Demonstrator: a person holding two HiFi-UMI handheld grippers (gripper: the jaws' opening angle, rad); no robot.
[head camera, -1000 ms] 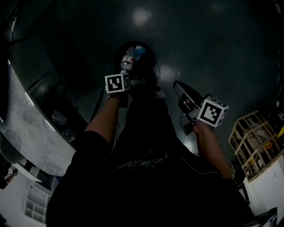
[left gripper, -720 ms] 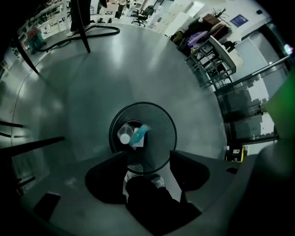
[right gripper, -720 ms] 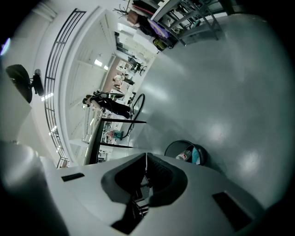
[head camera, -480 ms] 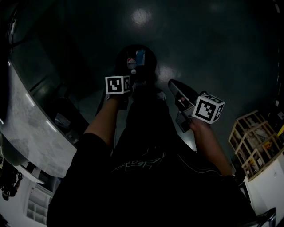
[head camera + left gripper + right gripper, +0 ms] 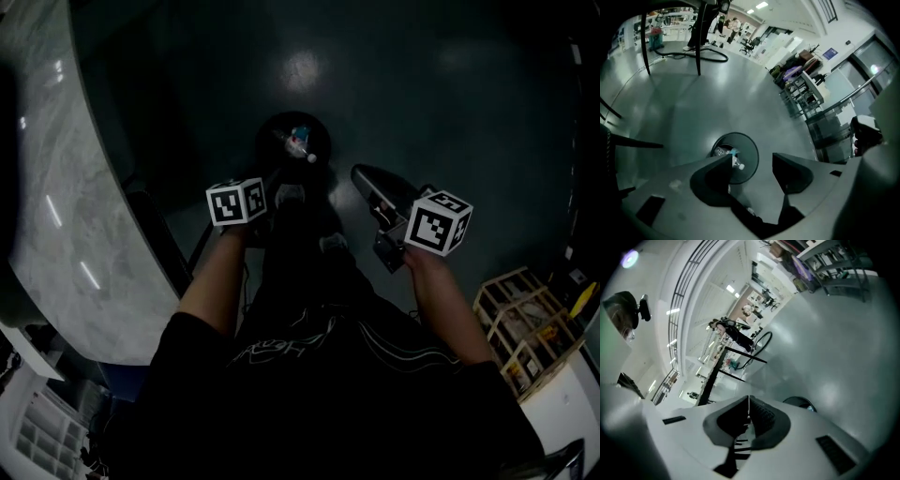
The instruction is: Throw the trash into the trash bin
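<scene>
A round dark trash bin [image 5: 281, 161] stands on the floor just ahead of the person's feet. A clear plastic bottle [image 5: 298, 146] with a blue label lies inside it; the left gripper view shows the same bottle [image 5: 725, 153] in the bin [image 5: 746, 161]. My left gripper [image 5: 752, 160] hangs above the bin with its jaws wide apart and nothing between them; its marker cube [image 5: 236, 201] sits left of the bin. My right gripper [image 5: 749, 405] is shut with nothing in it, to the right of the bin [image 5: 800, 401], and its cube [image 5: 438, 222] is by the right hand.
A grey stone-look counter [image 5: 47, 216] curves along the left. Wooden crates [image 5: 520, 323] stand at the lower right. Black table legs and cables [image 5: 697, 47] are farther off, and shelving with bags [image 5: 801, 84] lines a glass wall. The floor is glossy dark.
The bottle has left my left gripper and dropped into the bin. The left jaws have opened. Both grippers have lifted away from the bin.
</scene>
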